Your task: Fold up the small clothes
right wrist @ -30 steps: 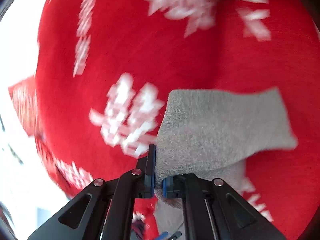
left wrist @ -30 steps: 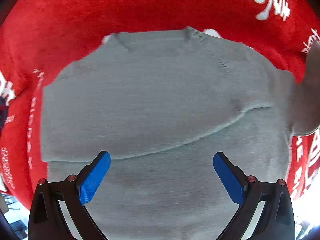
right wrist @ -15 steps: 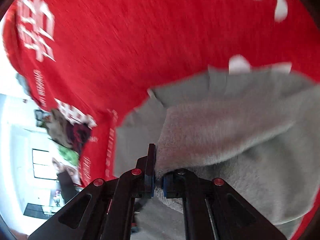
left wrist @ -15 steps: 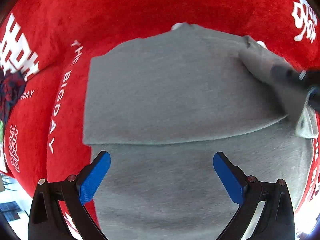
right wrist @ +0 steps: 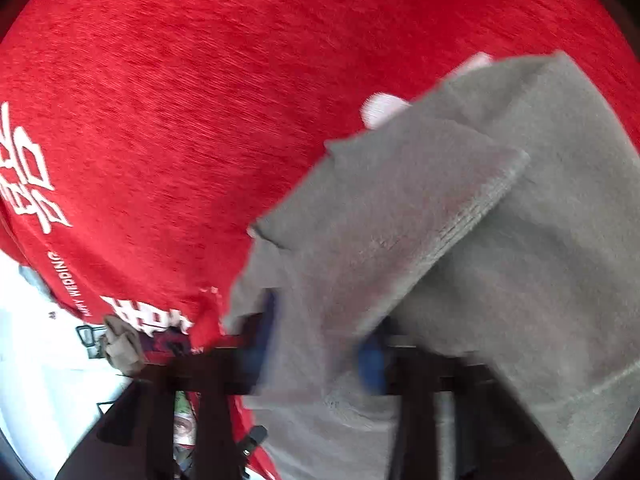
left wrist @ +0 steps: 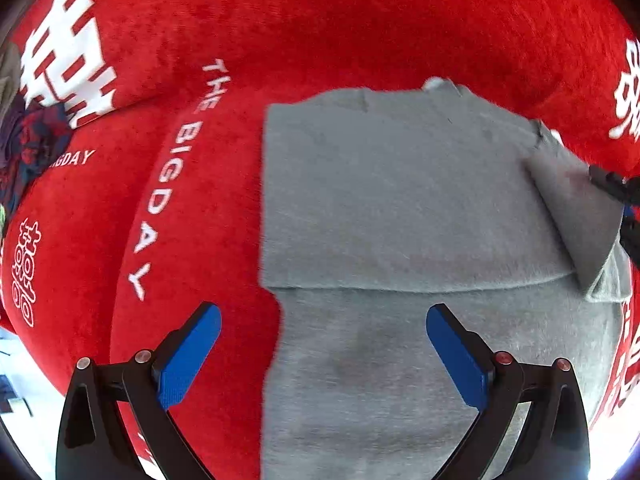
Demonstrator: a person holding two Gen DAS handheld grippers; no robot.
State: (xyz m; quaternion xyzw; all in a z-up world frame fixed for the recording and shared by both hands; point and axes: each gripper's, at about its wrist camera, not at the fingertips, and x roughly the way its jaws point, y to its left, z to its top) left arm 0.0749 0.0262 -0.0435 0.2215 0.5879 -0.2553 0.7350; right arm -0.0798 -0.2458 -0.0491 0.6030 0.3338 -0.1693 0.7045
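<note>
Left gripper (left wrist: 323, 354) is spread wide, nothing between the blue pads (left wrist: 191, 354). It hangs over the lower part of the grey sweater (left wrist: 400, 208), not touching the cloth as far as I can see.

Sweater lies flat on the red blanket (left wrist: 360, 20), the one with white lettering. Its left edge runs straight down beside the printed words "THE BIGDAY". One layer is folded over across the middle, so a straight fold edge runs side to side just ahead of my left pads. A small white patch (left wrist: 434, 82) peeks out at the far edge of the sweater.

Right gripper (right wrist: 320, 344): frame is motion-blurred. I see the two blue pads (right wrist: 370, 364) apart with grey cloth draped between and over them. I can't tell whether it is gripping the cloth or has let go. From the left wrist view, the right gripper (left wrist: 624, 204) sits at the sweater's right edge, where a sleeve (left wrist: 576, 208) is lifted and angled in over the body.

From the right wrist view, the sleeve (right wrist: 392, 208) lies diagonally across the sweater (right wrist: 540, 280), ribbed cuff end toward the far side. A heap of other clothes (left wrist: 28, 148) sits at the blanket's left edge.
</note>
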